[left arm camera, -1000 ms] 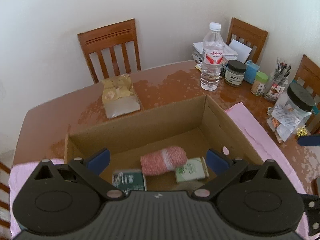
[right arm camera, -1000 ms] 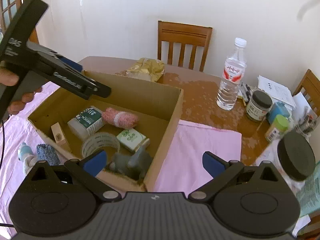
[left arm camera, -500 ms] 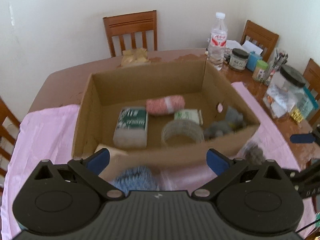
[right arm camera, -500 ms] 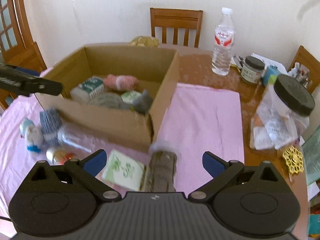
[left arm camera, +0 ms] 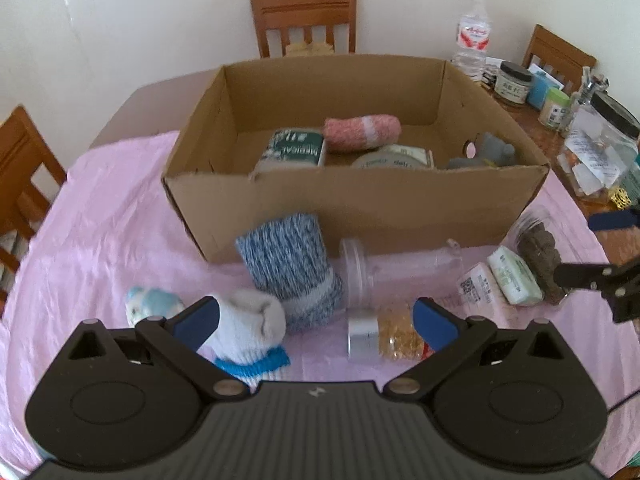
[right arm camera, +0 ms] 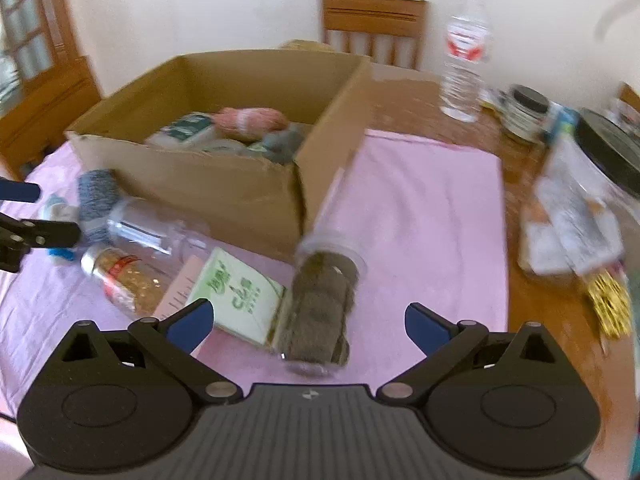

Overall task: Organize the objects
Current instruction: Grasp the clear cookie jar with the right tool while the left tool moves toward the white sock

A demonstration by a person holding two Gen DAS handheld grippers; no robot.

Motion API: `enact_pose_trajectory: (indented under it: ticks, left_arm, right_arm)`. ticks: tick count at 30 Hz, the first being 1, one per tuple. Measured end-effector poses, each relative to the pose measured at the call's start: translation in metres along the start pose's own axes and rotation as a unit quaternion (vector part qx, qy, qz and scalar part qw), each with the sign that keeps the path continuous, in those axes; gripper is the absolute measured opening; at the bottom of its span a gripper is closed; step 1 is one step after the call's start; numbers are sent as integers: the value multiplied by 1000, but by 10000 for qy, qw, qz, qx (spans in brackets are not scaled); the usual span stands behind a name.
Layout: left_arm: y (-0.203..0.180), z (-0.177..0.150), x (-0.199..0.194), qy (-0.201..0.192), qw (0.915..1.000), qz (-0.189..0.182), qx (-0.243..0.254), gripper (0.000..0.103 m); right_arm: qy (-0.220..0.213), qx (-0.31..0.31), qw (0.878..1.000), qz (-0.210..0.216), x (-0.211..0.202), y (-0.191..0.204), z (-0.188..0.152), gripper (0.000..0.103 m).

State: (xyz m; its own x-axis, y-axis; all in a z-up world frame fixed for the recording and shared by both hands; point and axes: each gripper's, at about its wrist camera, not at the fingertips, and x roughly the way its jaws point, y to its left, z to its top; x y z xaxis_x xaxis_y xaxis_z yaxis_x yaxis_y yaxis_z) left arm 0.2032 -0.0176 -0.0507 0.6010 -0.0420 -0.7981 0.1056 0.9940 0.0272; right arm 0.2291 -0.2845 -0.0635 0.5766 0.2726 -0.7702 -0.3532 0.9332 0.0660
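An open cardboard box (left arm camera: pixel 360 208) (right arm camera: pixel 224 188) on a pink cloth holds a pink roll (left arm camera: pixel 362 133), a green-and-white pack (left arm camera: pixel 294 151), a tape roll and a grey toy. In front of it lie a blue knit sock (left arm camera: pixel 290 268), a white sock (left arm camera: pixel 250 330), a clear bottle (left arm camera: pixel 400 268), a gold-filled jar (left arm camera: pixel 386 338) (right arm camera: pixel 124 276), a green soap box (right arm camera: pixel 236 296) and a tube of brown discs (right arm camera: pixel 320 312). My left gripper (left arm camera: pixel 316 320) is open above the socks and jar. My right gripper (right arm camera: pixel 306 322) is open around the brown tube.
A water bottle (right arm camera: pixel 464 52), small jars (left arm camera: pixel 514 88) and a large black-lidded jar (left arm camera: pixel 600 148) stand on the wooden table at the right. Wooden chairs (left arm camera: pixel 304 20) stand around the table. Pink cloth (right arm camera: pixel 424 208) lies right of the box.
Both grippers have pulled back from over the box and dropped toward the items lying in front of it. Both stay open.
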Motion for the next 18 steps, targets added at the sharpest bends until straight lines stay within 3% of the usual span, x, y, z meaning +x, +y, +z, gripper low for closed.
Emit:
enact_pose_trajectory:
  ticks: [10, 18]
  left_arm:
    - [0, -6, 2, 92, 9995, 178, -259, 102]
    - [3, -14, 4, 199, 9982, 252, -509, 102]
  right_arm:
    - [445, -1348, 9848, 996, 36, -11, 44, 103]
    - [849, -1746, 9697, 1480, 60, -7, 54, 103]
